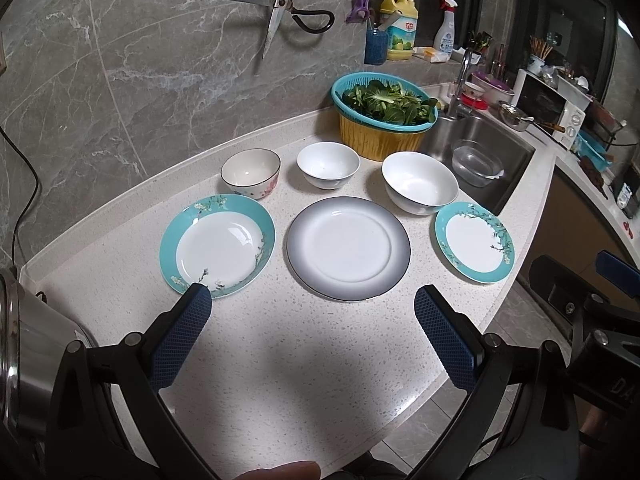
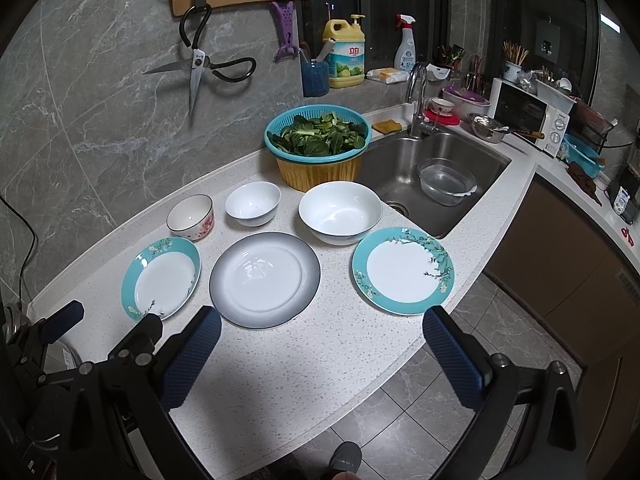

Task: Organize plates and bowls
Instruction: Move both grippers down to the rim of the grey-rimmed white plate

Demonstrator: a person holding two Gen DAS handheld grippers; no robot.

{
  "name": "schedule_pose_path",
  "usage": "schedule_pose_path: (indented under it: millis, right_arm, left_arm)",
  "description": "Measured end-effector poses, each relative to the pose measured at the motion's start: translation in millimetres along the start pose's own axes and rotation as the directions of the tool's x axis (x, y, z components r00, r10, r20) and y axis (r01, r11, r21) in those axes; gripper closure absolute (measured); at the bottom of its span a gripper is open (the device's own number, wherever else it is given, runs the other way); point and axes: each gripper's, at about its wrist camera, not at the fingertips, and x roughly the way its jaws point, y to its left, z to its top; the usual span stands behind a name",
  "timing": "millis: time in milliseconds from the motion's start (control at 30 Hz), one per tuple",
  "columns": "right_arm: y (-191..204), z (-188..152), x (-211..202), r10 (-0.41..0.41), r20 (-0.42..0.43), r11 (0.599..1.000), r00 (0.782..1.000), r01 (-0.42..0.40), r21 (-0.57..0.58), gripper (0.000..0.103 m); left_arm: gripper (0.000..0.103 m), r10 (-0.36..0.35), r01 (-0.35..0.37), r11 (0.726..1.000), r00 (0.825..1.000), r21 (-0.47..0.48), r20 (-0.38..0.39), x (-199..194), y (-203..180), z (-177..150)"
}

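Observation:
On the speckled white counter (image 1: 280, 360) three plates lie in a front row: a left teal-rimmed plate (image 1: 218, 242) (image 2: 162, 278), a grey-rimmed plate (image 1: 348, 248) (image 2: 265, 279) and a smaller right teal-rimmed plate (image 1: 475, 242) (image 2: 403, 270). Behind stand a floral bowl (image 1: 251, 173) (image 2: 191, 217), a small white bowl (image 1: 328, 165) (image 2: 253, 203) and a large white bowl (image 1: 420, 188) (image 2: 340, 212). My left gripper (image 1: 314, 304) is open and empty, above the counter in front of the plates. My right gripper (image 2: 322, 326) is open and empty, near the counter's front edge.
A teal colander of greens (image 1: 384, 104) sits on a yellow basin behind the bowls. A steel sink (image 2: 436, 176) with a clear bowl lies to the right. A steel appliance (image 1: 24, 352) stands at the left. Scissors (image 1: 280, 12) hang on the wall. The counter edge drops to tiled floor (image 2: 440, 420).

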Motion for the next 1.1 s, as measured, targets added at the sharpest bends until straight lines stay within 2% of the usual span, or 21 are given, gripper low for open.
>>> schedule_pose_path:
  millis: [167,233,300,367,433,500,533,567,633,733,833,900,1000,1067,1100]
  right_arm:
    - [-21.4,-1.7,14.4,0.025,-0.021,1.0,0.999,-0.025,0.004,0.0]
    - [-28.6,-1.8,21.1,0.05,-0.033,0.999,0.998,-0.05,0.016,0.0]
    - [-41.1,-6.0,29.1,0.092,-0.044,0.995,0.995,-0.09,0.04,0.0]
    - [-59.9,-11.8,42.9,0.175,-0.072,0.982,0.982,-0.169,0.087,0.0]
    - [-81.6,-18.1,59.4,0.261,-0.108,0.957,0.959,-0.243,0.158,0.0]
    - [-105.1,-23.2,74.7,0.338,-0.121,0.922,0.933,-0.302,0.241,0.0]
    - [-119.8,-26.8,80.8,0.385,-0.108,0.894,0.917,-0.341,0.289,0.0]
    - [-126.8,-28.6,84.7,0.403,-0.095,0.881,0.91,-0.357,0.31,0.0]
    - [-138.8,-30.2,94.5,0.423,-0.082,0.868,0.902,-0.378,0.323,0.0]
    - [-142.2,-27.6,110.3,0.496,-0.085,0.828,0.864,-0.441,0.346,0.0]
    - [-137.3,-21.5,135.0,0.595,-0.079,0.763,0.8,-0.532,0.366,0.0]
    - [-131.4,-16.6,153.7,0.628,-0.087,0.735,0.773,-0.553,0.392,0.0]
    - [-121.3,-10.9,185.7,0.647,-0.15,0.722,0.747,-0.539,0.434,0.0]
    - [-114.7,-8.5,204.5,0.661,-0.185,0.715,0.727,-0.536,0.45,0.003]
    - [-111.5,-6.8,212.3,0.657,-0.194,0.722,0.728,-0.536,0.437,0.005]
  left_arm:
    - [0.0,0.022,-0.022,1.0,1.0,-0.011,-0.015,14.7,-5.4,-3.5]
    - [0.0,0.009,-0.009,1.0,1.0,-0.016,-0.015,24.9,-6.5,-9.2]
    - [0.0,-0.028,0.027,1.0,0.999,-0.01,-0.018,38.3,-8.7,-16.8]
    - [0.0,-0.114,0.114,0.993,0.993,-0.008,-0.04,58.7,-13.1,-27.9]
    - [0.0,-0.151,0.15,0.989,0.986,-0.015,-0.065,71.4,-18.3,-36.5]
    - [0.0,-0.098,0.101,0.995,0.988,0.018,-0.118,88.6,-29.9,-47.2]
    - [0.0,-0.078,0.084,0.996,0.981,0.024,-0.177,101.1,-34.7,-51.3]
    - [0.0,-0.095,0.095,0.995,0.962,-0.012,-0.258,118.1,-35.4,-54.6]
    - [0.0,-0.153,0.131,0.987,0.94,-0.092,-0.306,136.2,-28.4,-59.5]
    - [0.0,-0.14,0.11,0.987,0.945,-0.117,-0.296,156.0,-18.3,-58.0]
    - [0.001,-0.16,0.116,0.981,0.939,-0.157,-0.306,184.8,-3.6,-52.7]
    - [0.001,-0.174,0.126,0.977,0.938,-0.174,-0.299,201.6,10.5,-45.9]
    - [0.002,-0.213,0.16,0.969,0.928,-0.19,-0.304,227.8,26.0,-26.3]
    - [0.003,-0.236,0.189,0.965,0.929,-0.182,-0.287,242.4,32.8,-11.9]
    - [0.005,-0.239,0.193,0.965,0.925,-0.177,-0.294,247.2,33.4,-4.8]
